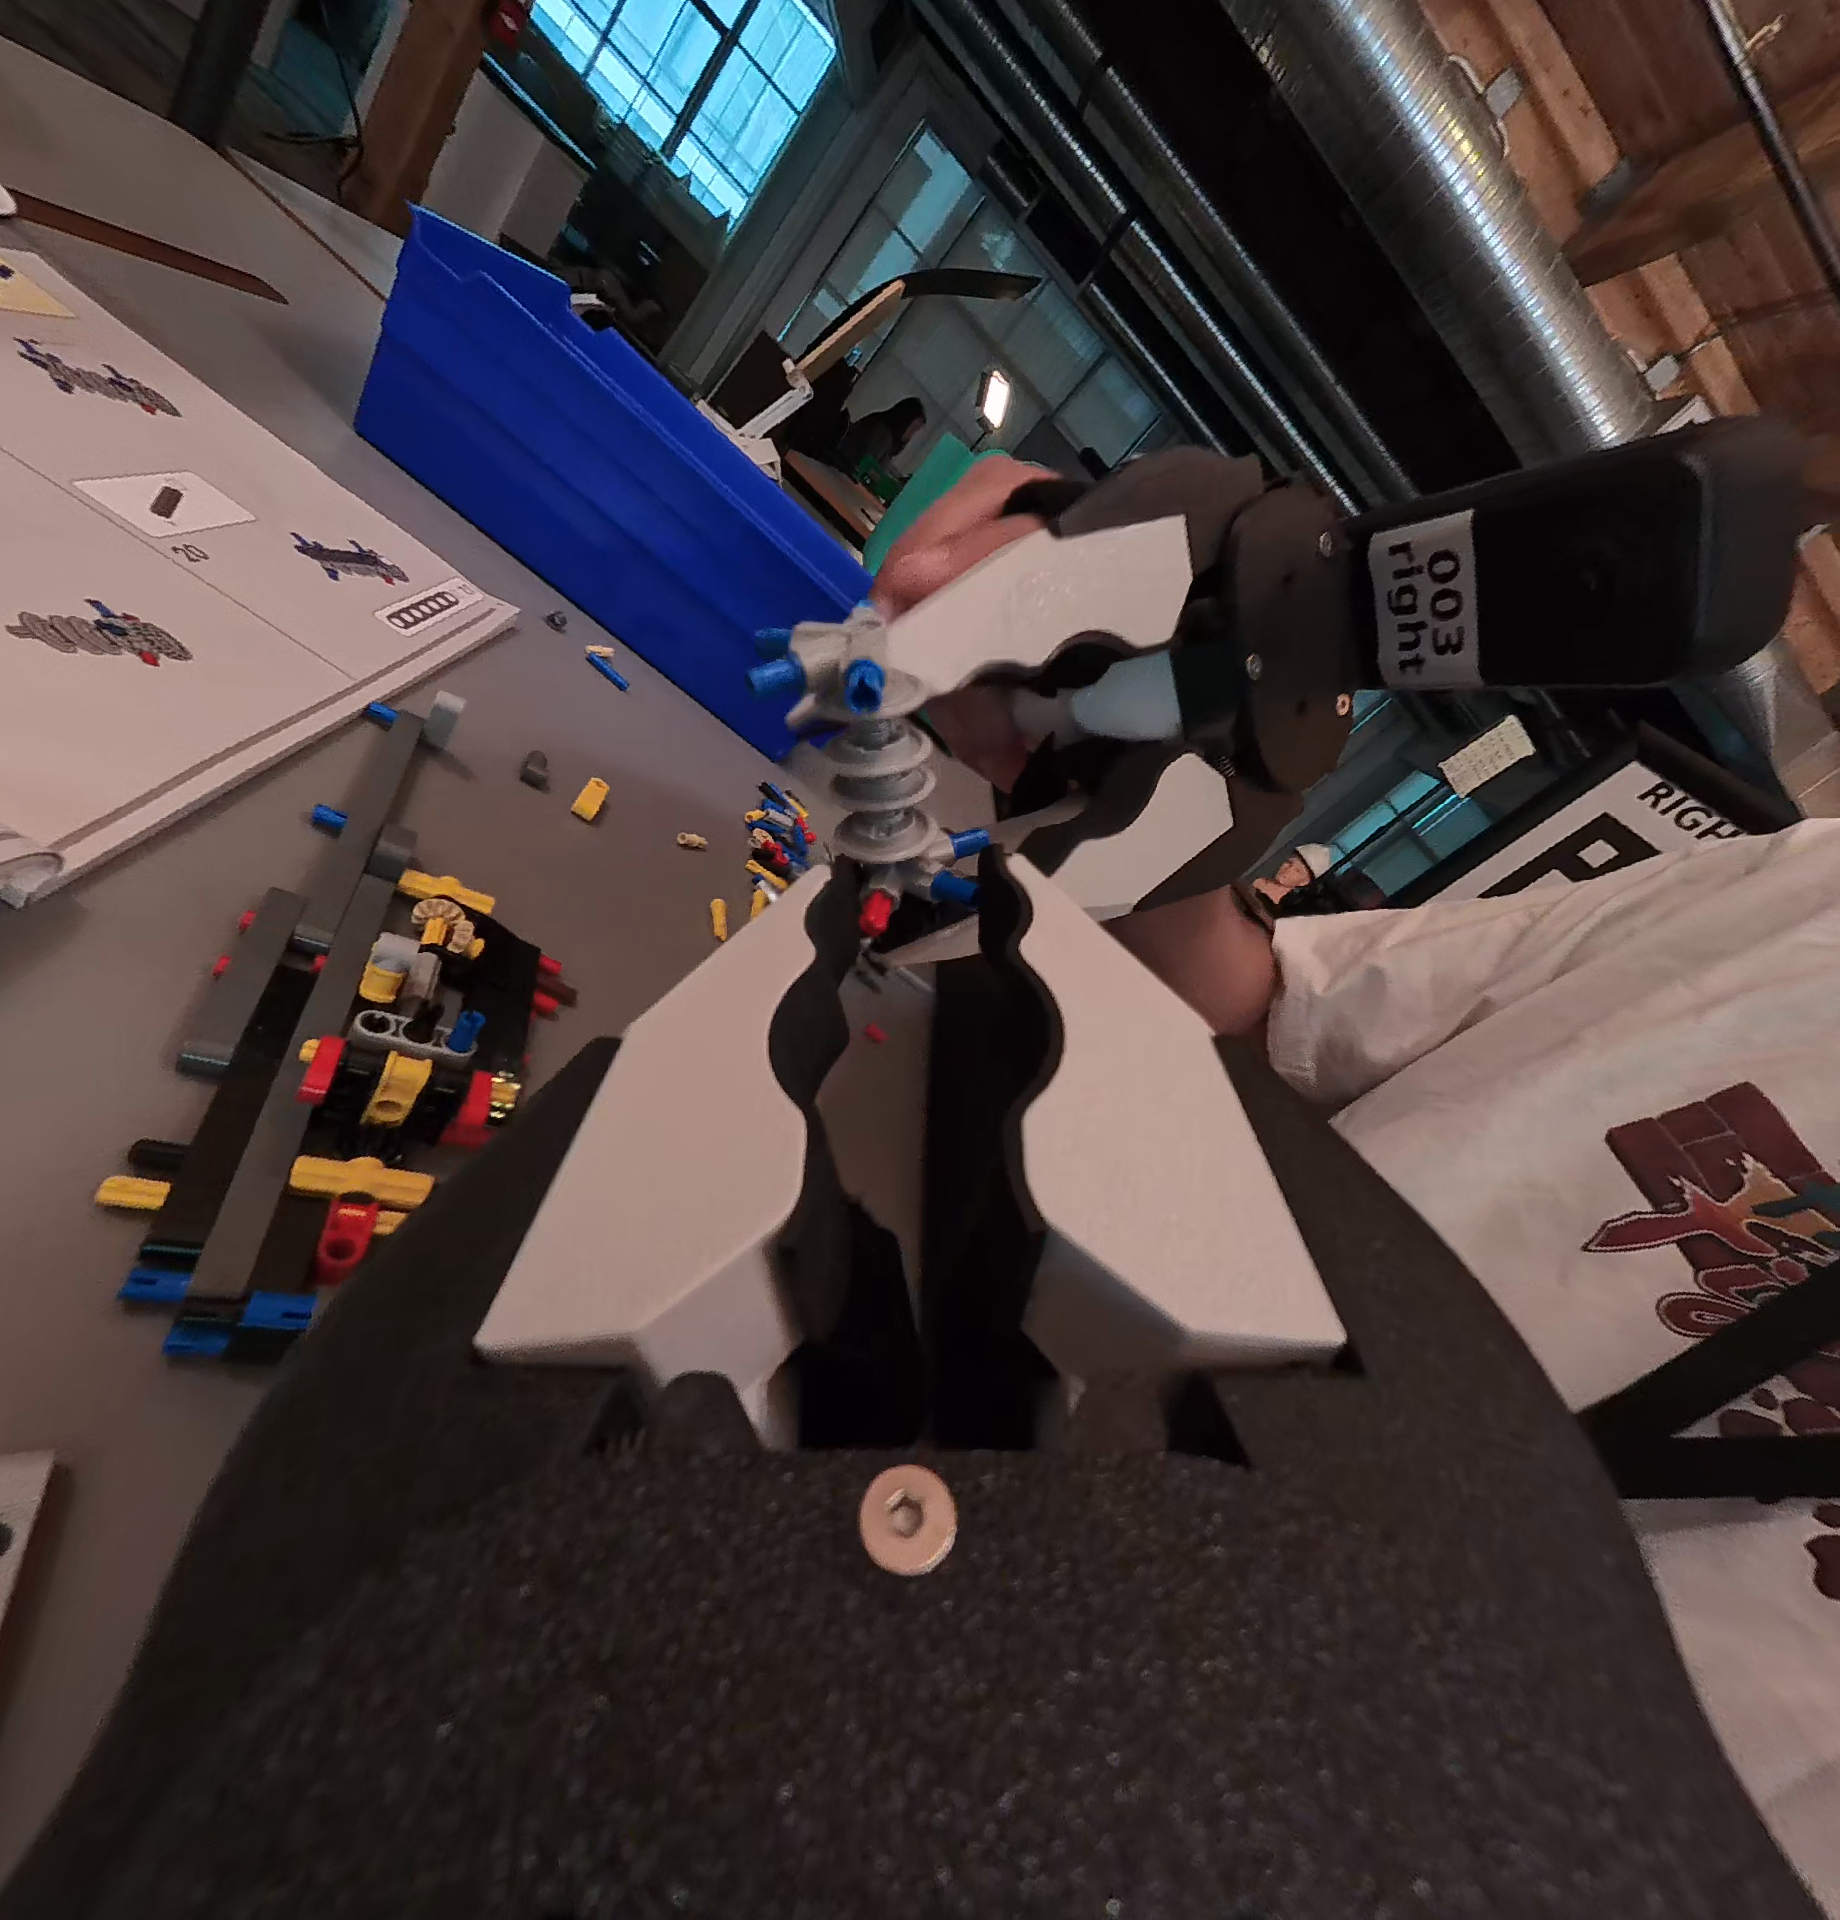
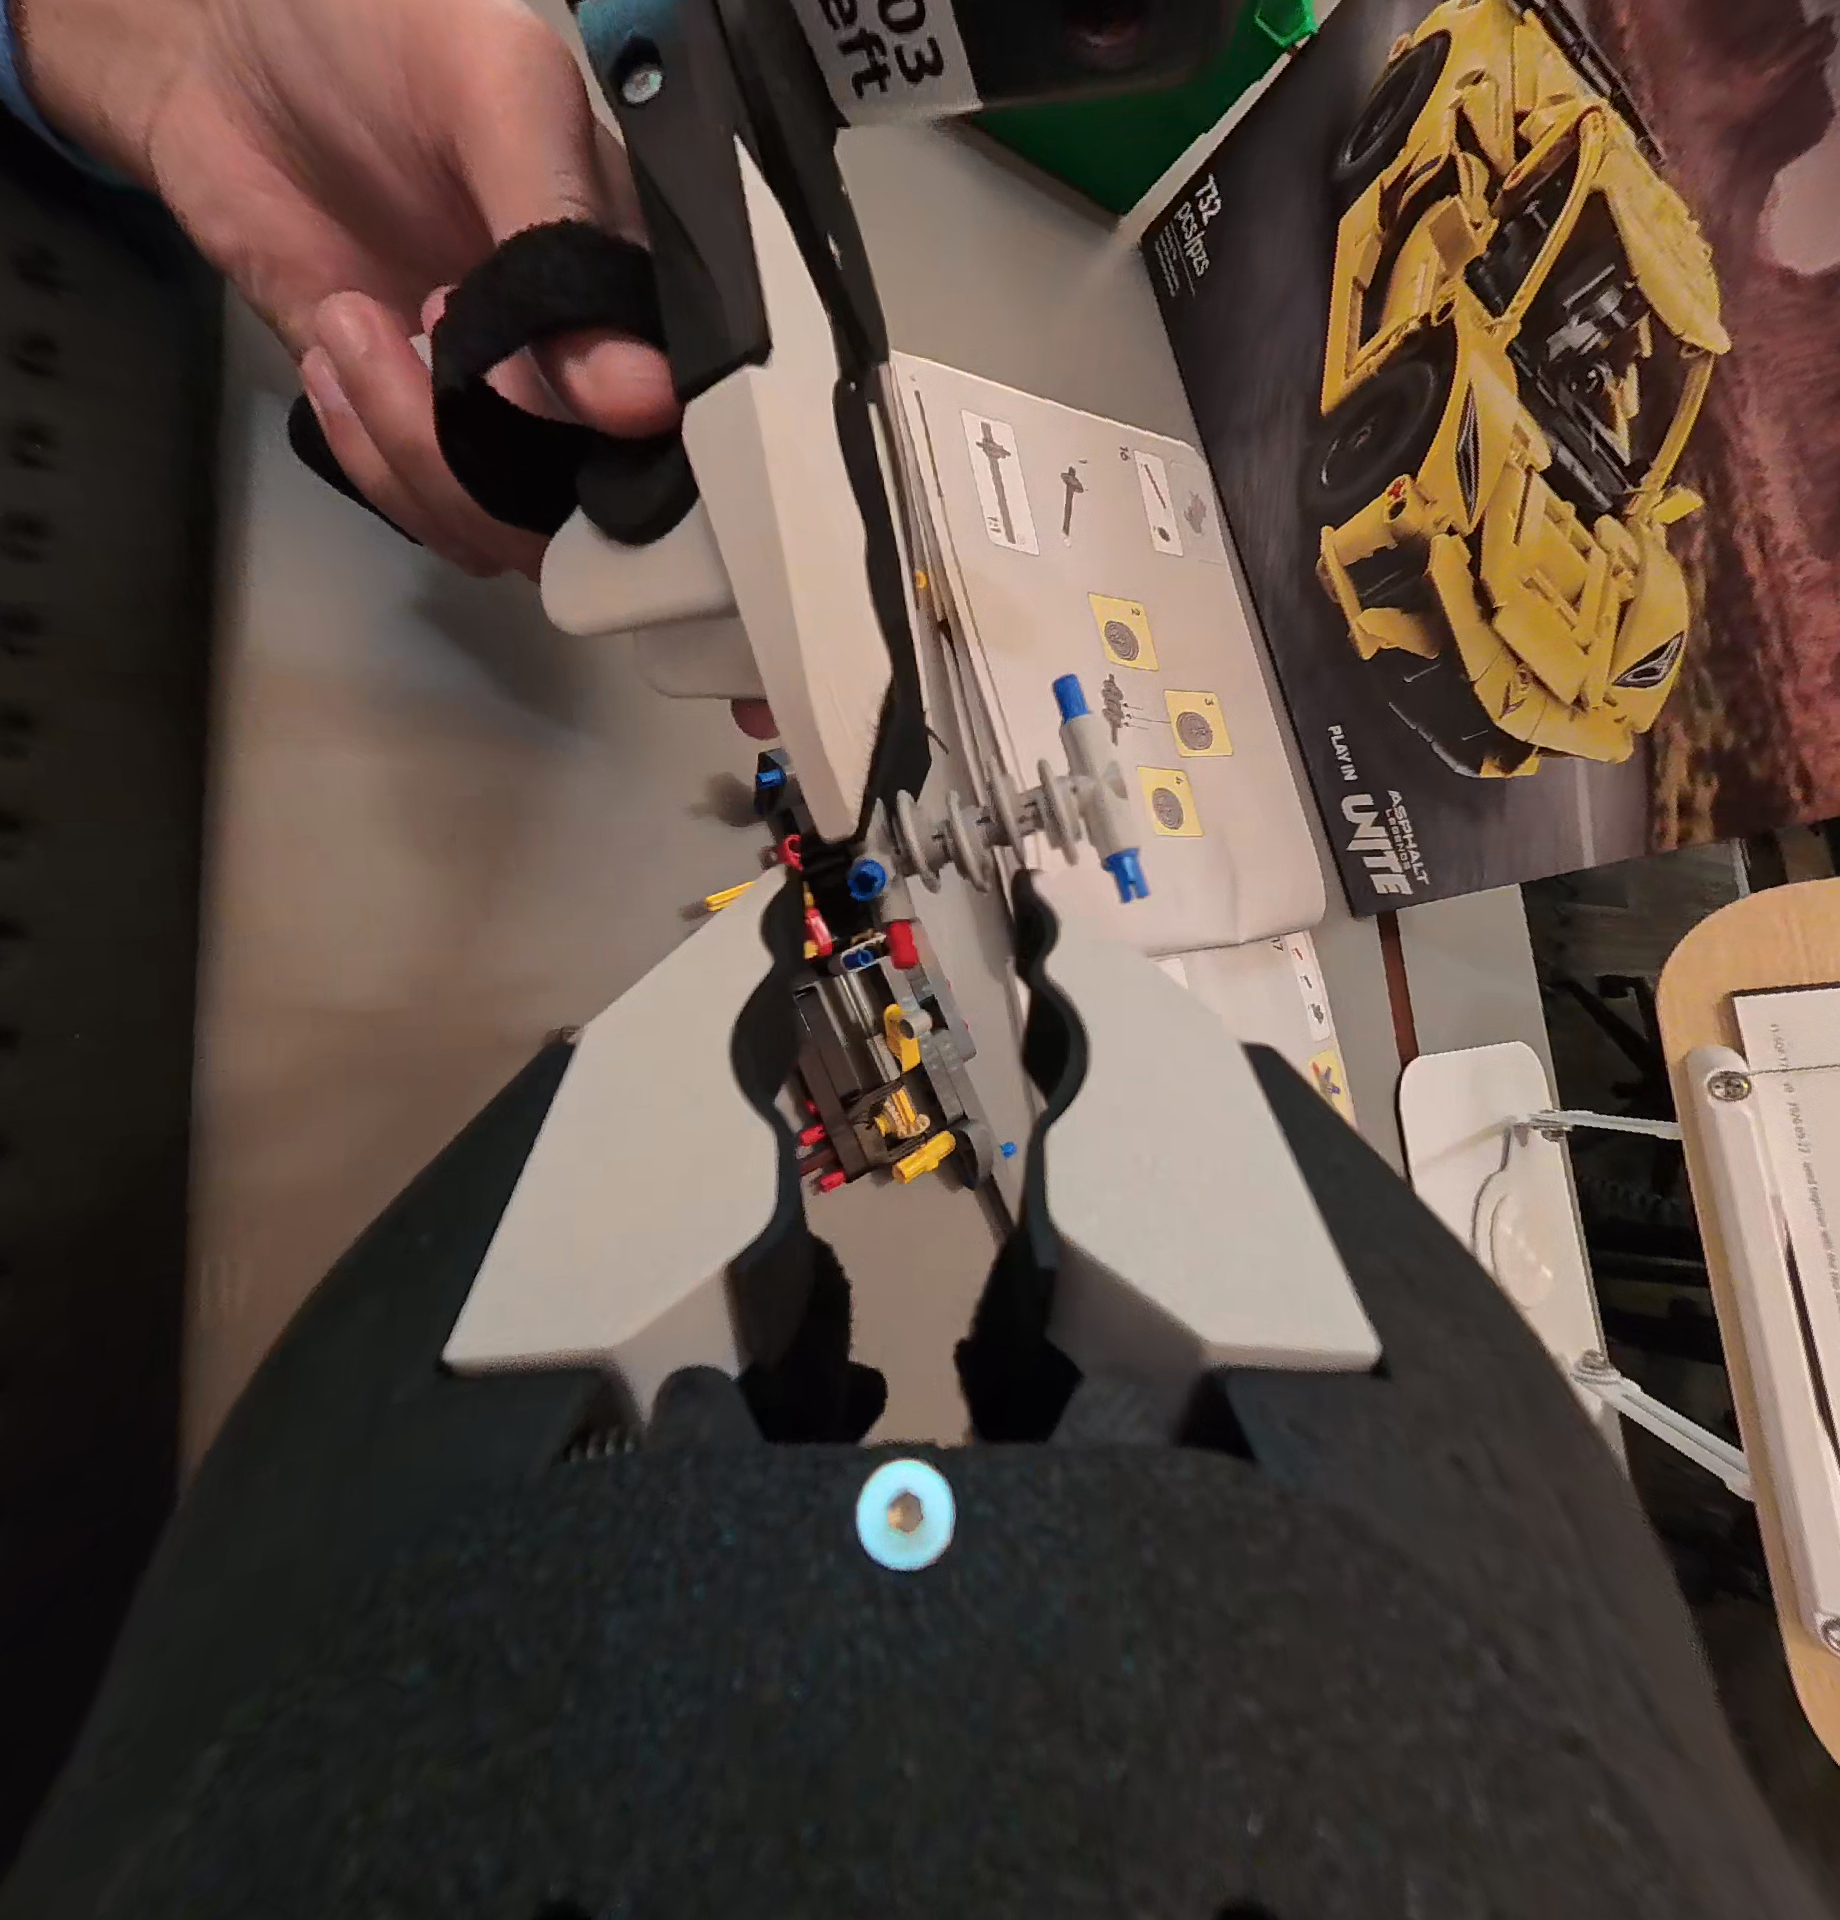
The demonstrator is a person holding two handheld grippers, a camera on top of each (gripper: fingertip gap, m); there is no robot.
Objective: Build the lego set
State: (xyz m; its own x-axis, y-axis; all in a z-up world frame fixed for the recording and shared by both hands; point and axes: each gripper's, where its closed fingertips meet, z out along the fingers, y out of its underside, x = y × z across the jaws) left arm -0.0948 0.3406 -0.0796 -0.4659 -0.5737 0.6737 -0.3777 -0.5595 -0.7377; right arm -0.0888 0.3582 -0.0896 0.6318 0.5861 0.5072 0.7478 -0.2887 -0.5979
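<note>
My left gripper (image 1: 916, 883) is shut on the lower end of a grey axle assembly (image 1: 880, 774) with several discs and blue pins, and holds it above the table. The right gripper (image 1: 947, 738) comes in from the right with its jaws apart; its upper finger touches the assembly's top connector. In the right wrist view my right gripper (image 2: 903, 894) is open, and the axle assembly (image 2: 999, 821) lies crosswise just beyond its tips. The left gripper (image 2: 854, 831) reaches down from above. A partly built black, grey and yellow chassis (image 1: 376, 1060) lies on the table, also seen between my right fingers (image 2: 874, 1081).
An open instruction booklet (image 1: 168, 540) lies at the left, also in the right wrist view (image 2: 1103, 582). A blue bin (image 1: 583, 468) stands behind it. Loose small pieces (image 1: 776, 831) are scattered nearby. The set's box with a yellow car (image 2: 1518, 416) lies at the right. A person's hand (image 2: 376, 208) holds the left gripper. Both grippers' tips are close together, under 4 cm apart.
</note>
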